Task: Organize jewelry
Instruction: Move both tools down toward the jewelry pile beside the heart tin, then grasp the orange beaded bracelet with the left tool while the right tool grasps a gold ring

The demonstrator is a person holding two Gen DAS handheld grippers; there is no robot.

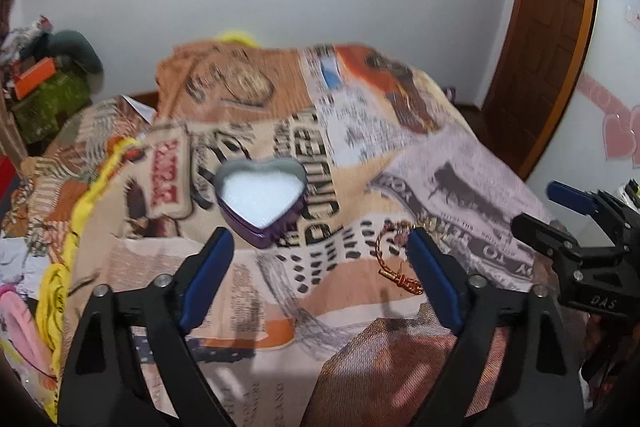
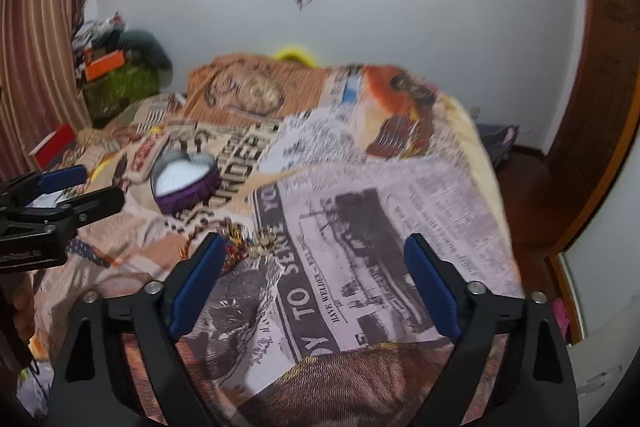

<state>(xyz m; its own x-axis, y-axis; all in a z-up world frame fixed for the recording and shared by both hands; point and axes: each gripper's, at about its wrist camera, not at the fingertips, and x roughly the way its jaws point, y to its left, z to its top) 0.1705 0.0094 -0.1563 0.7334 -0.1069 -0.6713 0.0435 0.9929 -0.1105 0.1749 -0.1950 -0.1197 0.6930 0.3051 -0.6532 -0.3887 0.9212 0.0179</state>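
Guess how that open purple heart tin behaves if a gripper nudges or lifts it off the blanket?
The heart tin looks like thin metal, so probably rigid and light. It is low and flat-bottomed, so it is unlikely to tip or roll. On the soft printed blanket a push may drag or bunch the cloth rather than slide cleanly. The white lining inside looks soft.

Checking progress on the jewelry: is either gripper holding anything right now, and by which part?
Nothing is held: the left gripper and right gripper are both open and empty.

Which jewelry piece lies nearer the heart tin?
The orange braided bracelet, lying between the heart tin and the gold trinket cluster, which sits farther from it.
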